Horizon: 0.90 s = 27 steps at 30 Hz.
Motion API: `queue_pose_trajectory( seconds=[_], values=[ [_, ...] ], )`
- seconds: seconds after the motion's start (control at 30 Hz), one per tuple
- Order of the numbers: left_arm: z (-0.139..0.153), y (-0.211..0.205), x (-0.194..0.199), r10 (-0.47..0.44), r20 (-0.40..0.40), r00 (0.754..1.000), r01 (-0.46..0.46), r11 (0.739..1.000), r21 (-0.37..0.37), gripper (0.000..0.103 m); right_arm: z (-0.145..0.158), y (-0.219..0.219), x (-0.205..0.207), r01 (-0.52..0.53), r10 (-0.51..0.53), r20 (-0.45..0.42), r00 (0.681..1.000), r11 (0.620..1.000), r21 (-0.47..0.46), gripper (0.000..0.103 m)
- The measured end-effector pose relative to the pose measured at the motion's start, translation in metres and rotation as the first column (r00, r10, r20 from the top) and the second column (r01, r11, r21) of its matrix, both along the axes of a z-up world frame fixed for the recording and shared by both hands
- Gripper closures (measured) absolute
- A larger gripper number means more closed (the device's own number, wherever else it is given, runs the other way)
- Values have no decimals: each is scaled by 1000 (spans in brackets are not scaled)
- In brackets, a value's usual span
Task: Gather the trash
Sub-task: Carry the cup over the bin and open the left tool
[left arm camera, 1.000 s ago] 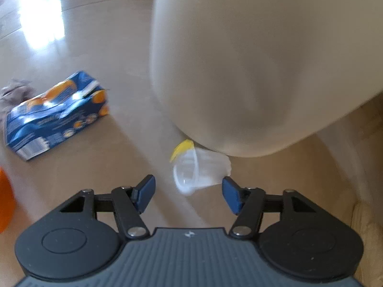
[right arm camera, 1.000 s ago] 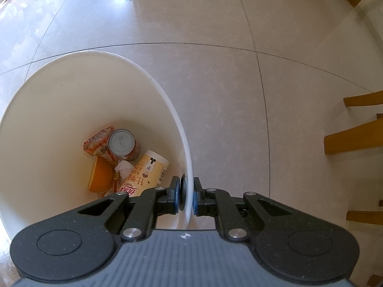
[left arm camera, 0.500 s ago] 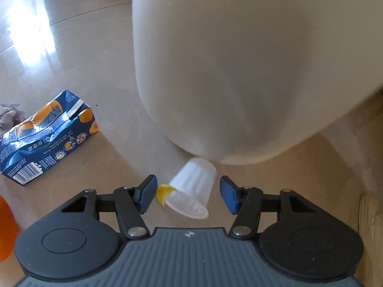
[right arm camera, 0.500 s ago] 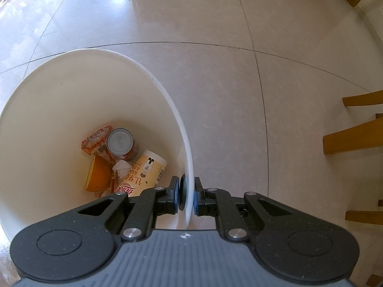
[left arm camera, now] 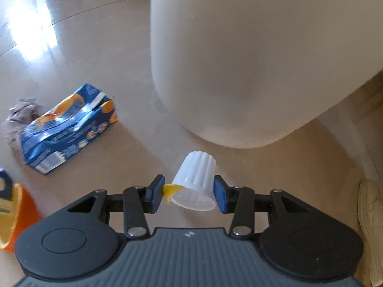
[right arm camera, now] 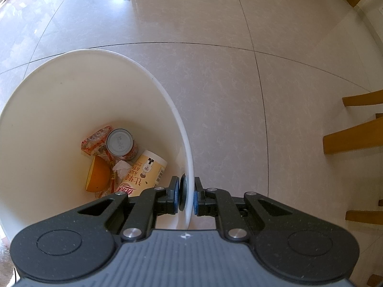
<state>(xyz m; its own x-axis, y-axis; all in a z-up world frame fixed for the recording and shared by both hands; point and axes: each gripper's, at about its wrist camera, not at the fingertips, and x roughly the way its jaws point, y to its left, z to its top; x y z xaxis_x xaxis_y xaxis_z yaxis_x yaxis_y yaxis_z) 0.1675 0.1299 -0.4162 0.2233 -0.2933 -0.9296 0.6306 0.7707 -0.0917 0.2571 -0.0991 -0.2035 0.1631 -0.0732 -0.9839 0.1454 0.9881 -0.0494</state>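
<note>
Down by the floor, a small ribbed white cup (left arm camera: 195, 181) with a yellow peeled lid lies between the left gripper (left arm camera: 189, 193) pads; the right pad touches it, the left meets the yellow flap, though whether it is truly clamped I cannot tell. Just beyond stands the white bin (left arm camera: 251, 59). Further left lie a crushed blue carton (left arm camera: 64, 124) and crumpled tissue (left arm camera: 19, 114). Meanwhile the right gripper (right arm camera: 186, 197) pinches the bin's rim (right arm camera: 189, 167); inside are a can (right arm camera: 121, 143), an orange half (right arm camera: 97, 177) and wrappers.

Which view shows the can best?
The right wrist view: the can lies inside the bin, its grey lid facing the camera. The left wrist view shows only the bin's outer wall, so no can.
</note>
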Motion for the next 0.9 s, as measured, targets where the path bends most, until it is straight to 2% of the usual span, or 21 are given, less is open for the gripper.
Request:
queue_pose_trajectory(
  seconds=[0.13,0.3,0.47,0.67,0.77,0.9],
  values=[
    [25,7,1,-22,-19,1000,23,997,67,60,0,0,0,0,0,0,1000,1000,-1,89],
    [79,20,12,-37,-34,999,41,991,125,60,0,1,0,3,-3,-1,1000,1000,3,89],
    [150,23,26,-5,-31,999,8,995,98,60,0,-1,1,4,-4,-5,1000,1000,6,90],
    [237,-6,33,-30,59,998,24,994,109,60,0,-3,1,8,-8,-6,1000,1000,11,90],
    [269,-30,35,-54,94,994,47,996,74,60,0,-2,2,8,-8,-7,1000,1000,9,90],
    [287,-66,40,-81,134,988,79,997,24,59,0,-2,1,7,-7,-7,1000,1000,6,90]
  ],
)
